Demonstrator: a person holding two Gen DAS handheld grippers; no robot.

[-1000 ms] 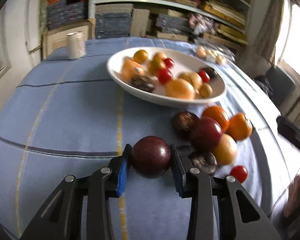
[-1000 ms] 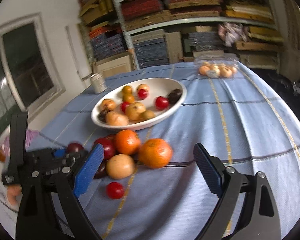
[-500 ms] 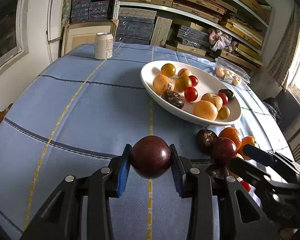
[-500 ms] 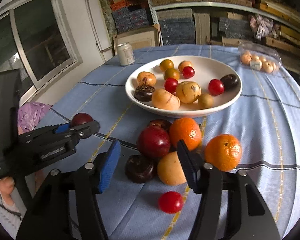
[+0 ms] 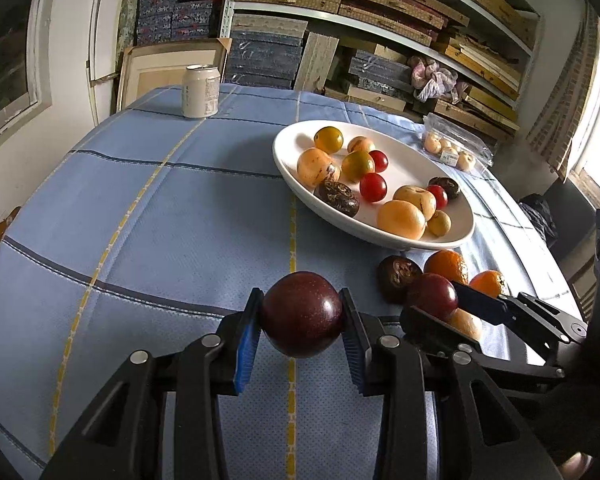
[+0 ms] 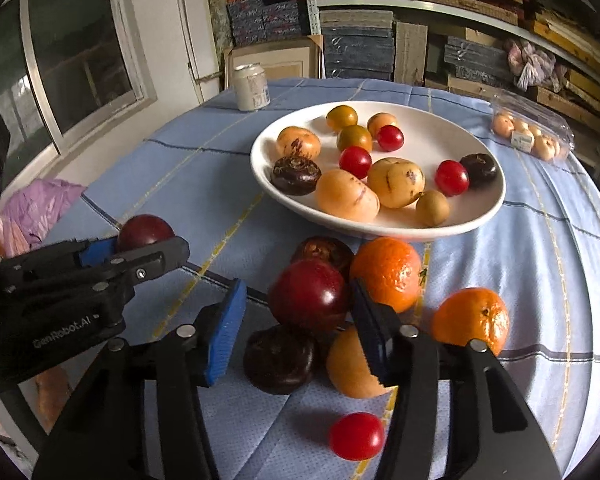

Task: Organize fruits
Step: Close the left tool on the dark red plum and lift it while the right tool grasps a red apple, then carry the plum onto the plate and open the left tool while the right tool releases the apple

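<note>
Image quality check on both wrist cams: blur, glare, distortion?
Left wrist: sharp, no motion blur; strong fisheye bending of the shelves; window at right blown out; small highlight on the dark plum in the left gripper. Right wrist: also sharp; glossy highlights on the cherry tomato; dark vignette in the corners.

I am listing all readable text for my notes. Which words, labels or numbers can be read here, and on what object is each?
"GenRobot.AI": on the left gripper body, right wrist view.
Can: print too blurred to read.
Plastic fruit pack: white label unreadable.
Nothing else legible.
</note>
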